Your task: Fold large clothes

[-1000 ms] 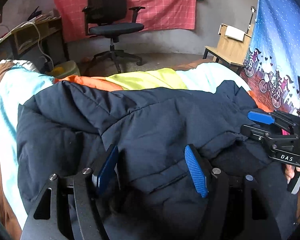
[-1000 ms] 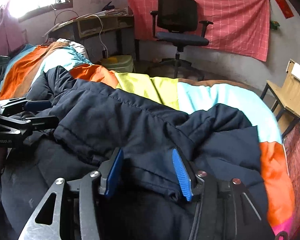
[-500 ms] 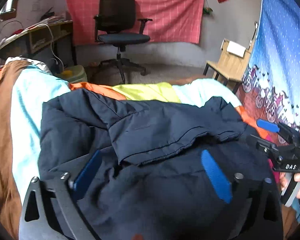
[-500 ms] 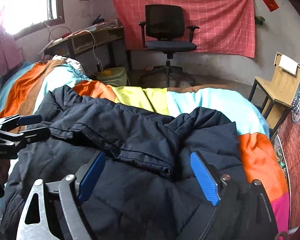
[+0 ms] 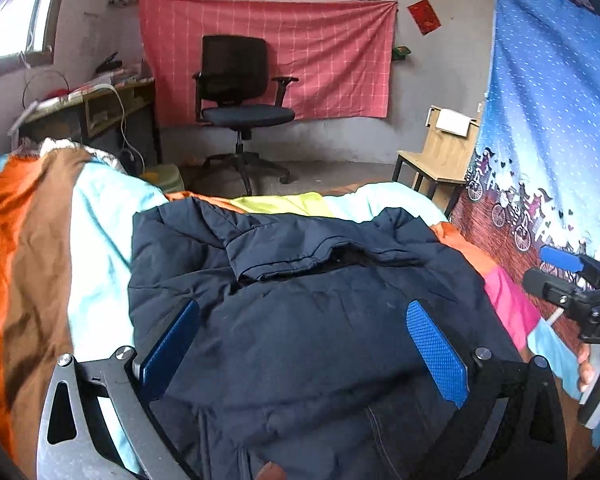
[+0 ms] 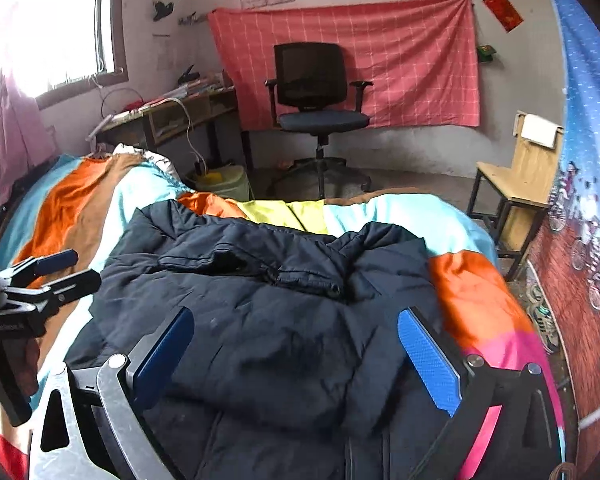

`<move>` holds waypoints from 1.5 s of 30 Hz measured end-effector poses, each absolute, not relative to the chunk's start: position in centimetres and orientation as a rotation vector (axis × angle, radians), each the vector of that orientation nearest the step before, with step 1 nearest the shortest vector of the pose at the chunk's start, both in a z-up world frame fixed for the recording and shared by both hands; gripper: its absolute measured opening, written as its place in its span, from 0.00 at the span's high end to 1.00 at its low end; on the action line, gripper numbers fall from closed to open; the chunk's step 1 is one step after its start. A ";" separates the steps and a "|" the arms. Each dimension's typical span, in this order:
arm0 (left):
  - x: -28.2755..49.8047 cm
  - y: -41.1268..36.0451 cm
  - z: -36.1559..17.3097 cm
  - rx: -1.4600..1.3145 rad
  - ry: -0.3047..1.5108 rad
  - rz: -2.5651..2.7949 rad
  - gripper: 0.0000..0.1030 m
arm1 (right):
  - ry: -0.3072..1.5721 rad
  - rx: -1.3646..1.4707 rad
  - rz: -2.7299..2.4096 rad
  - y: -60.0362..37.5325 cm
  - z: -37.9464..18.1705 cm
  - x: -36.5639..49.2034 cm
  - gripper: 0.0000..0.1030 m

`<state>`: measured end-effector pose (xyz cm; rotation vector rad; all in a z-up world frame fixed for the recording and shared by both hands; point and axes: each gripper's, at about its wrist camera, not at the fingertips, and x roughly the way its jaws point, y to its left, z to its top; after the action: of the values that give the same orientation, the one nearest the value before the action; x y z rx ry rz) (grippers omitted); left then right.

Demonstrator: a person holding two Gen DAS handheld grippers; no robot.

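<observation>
A dark navy padded jacket [image 5: 300,312] lies spread on the bed, its far part folded back toward me; it also shows in the right wrist view [image 6: 284,320]. My left gripper [image 5: 300,344] is open and empty, raised above the jacket's near half. My right gripper [image 6: 296,356] is open and empty, also raised above the jacket. The right gripper shows at the right edge of the left wrist view [image 5: 560,276]. The left gripper shows at the left edge of the right wrist view [image 6: 60,272].
The jacket lies on a bed with a striped orange, brown, light blue and yellow cover [image 6: 100,208]. Beyond the bed stand a black office chair [image 6: 316,112], a desk [image 6: 172,112] at the left and a wooden chair [image 6: 520,184] at the right. A blue patterned curtain [image 5: 548,140] hangs at the right.
Both grippers have let go of the jacket fold, opened wide and pulled up and back. The folded part now rests on the jacket.
</observation>
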<state>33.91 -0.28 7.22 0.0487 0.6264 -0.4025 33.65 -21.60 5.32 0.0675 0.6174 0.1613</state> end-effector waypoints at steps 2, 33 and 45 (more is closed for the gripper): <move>32.2 -0.1 8.2 0.053 0.616 -0.423 0.02 | 0.603 0.070 0.141 -21.2 6.5 31.4 0.00; 10.2 4.7 -0.8 0.262 0.725 -0.584 0.02 | 0.723 -0.125 0.273 -19.2 2.6 11.4 0.00; 6.3 4.0 -6.5 0.463 0.783 -0.632 0.02 | 0.807 -0.192 0.348 -20.1 -4.7 10.0 0.00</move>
<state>6.34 3.98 -6.45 0.4628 0.7828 -0.6322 9.98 -20.11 -4.70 -0.1917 0.8072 0.3482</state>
